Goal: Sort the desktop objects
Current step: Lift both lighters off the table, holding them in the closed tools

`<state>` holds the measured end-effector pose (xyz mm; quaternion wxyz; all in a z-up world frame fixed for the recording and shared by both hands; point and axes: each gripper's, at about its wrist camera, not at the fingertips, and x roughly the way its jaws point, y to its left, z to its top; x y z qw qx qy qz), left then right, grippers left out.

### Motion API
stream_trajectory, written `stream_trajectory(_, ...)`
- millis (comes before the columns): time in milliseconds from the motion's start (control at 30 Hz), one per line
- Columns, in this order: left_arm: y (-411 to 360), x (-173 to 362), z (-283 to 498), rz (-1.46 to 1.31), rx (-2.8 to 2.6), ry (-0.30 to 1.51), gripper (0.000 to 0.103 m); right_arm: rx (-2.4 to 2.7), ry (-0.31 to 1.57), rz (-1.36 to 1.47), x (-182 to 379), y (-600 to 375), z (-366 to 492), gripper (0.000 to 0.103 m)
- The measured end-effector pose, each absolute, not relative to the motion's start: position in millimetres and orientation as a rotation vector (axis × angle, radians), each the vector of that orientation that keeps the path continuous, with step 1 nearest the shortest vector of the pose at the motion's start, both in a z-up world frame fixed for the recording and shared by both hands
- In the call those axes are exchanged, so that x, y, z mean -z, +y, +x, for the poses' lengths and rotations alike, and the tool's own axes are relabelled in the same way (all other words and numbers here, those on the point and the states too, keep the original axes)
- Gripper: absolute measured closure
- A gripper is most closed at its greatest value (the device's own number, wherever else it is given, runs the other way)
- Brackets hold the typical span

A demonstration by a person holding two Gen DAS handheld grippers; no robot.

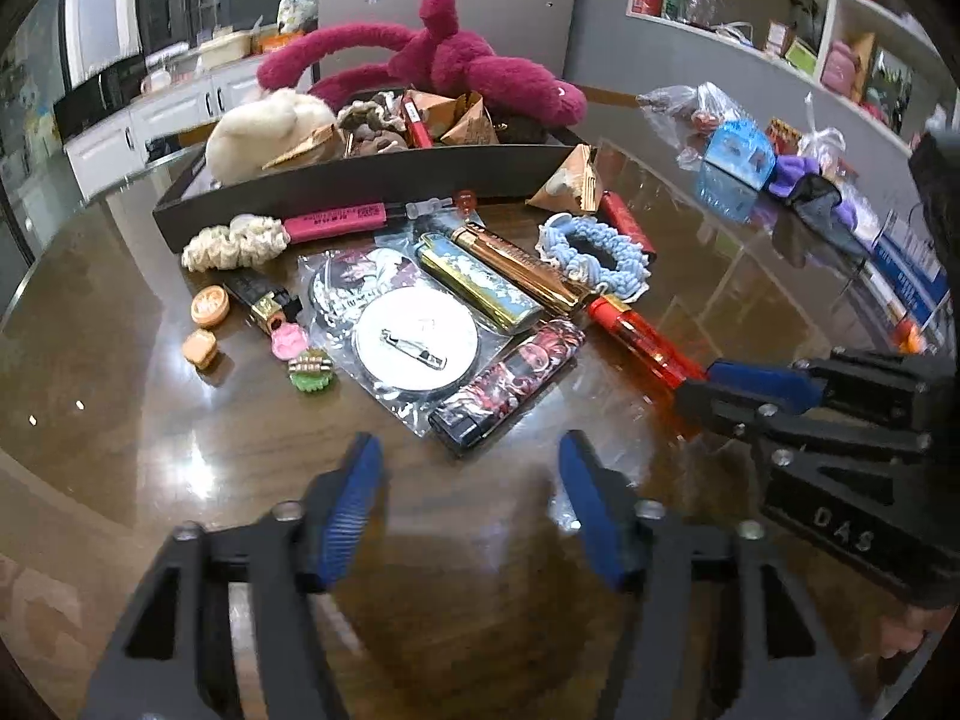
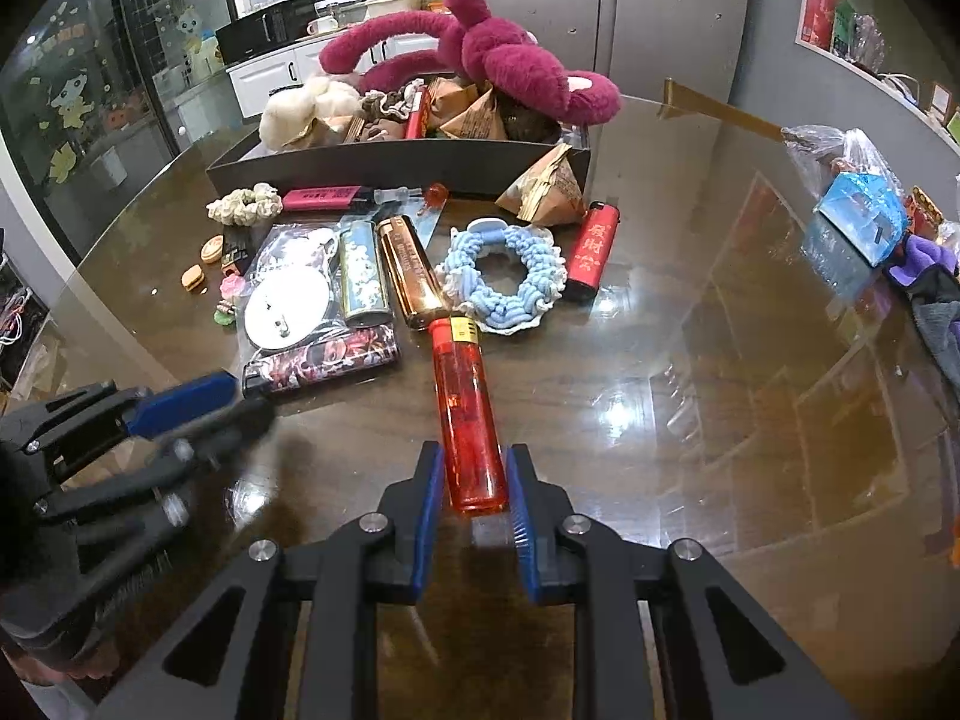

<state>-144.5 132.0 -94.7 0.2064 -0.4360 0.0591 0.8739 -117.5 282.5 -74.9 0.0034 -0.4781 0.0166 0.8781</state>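
My right gripper (image 2: 471, 468) is shut on the base of a clear orange lighter (image 2: 465, 414), which points away toward the pile; it also shows in the left wrist view (image 1: 642, 345), with the right gripper (image 1: 696, 387) at its near end. My left gripper (image 1: 471, 474) is open and empty, low over the table just short of a floral-print lighter (image 1: 510, 381). Beyond lie a blue-patterned lighter (image 1: 474, 282), a gold lighter (image 1: 522, 267), a red lighter (image 2: 594, 249), a blue scrunchie (image 2: 504, 279) and a bagged round badge (image 1: 414, 345).
A dark tray (image 1: 360, 177) at the back holds a magenta plush (image 1: 480, 66), a cream plush and snack packets. A cream scrunchie (image 1: 234, 243), a pink lighter (image 1: 336, 222) and small charms (image 1: 207, 306) lie left. Bags and a blue box (image 1: 735, 153) sit at the right.
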Motion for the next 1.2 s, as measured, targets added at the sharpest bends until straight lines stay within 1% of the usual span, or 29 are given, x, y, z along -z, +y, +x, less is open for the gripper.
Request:
stream_trajectory(167, 136.1, 94.8, -148.2, -1.210, -2.422, 0.188, 0.039, -2.750, 0.056, -1.508, 76.7, 284.4, -119.2, 0.081)
stream_trajectory(233, 138.3, 95.1, -150.1, -1.206, -2.414, 0.200, 0.041, -2.750, 0.050, -1.503, 77.9, 284.3, -120.3, 0.081)
stream_trajectory(267, 139.6, 95.0, -150.7, -1.204, -2.418, 0.212, 0.050, -2.751, 0.047, -1.503, 78.1, 283.9, -120.9, 0.081)
stream_trajectory(300, 140.5, 94.9, -151.2, -1.200, -2.423, 0.228, 0.062, -2.753, 0.046, -1.503, 78.3, 283.8, -121.2, 0.081)
stream_trajectory(367, 140.7, 94.4, -152.4, -1.195, -2.430, 0.234, 0.078, -2.756, 0.044, -1.498, 78.8, 283.6, -122.0, 0.081)
stream_trajectory(700, 134.9, 92.0, -146.4, -1.199, -2.410, 0.176, 0.081, -2.759, 0.033, -1.488, 76.0, 281.2, -120.4, 0.082)
stream_trajectory(900, 127.7, 80.7, -136.1, -1.166, -2.426, 0.151, 0.083, -2.776, 0.020, -1.459, 65.0, 276.2, -114.6, 0.082)
stream_trajectory(967, 126.0, 77.5, -133.3, -1.157, -2.424, 0.147, 0.085, -2.782, 0.014, -1.452, 61.6, 273.6, -112.4, 0.082)
stream_trajectory(1200, 118.9, 74.9, -126.0, -1.154, -2.453, 0.153, 0.085, -2.799, 0.002, -1.444, 56.4, 265.9, -107.7, 0.082)
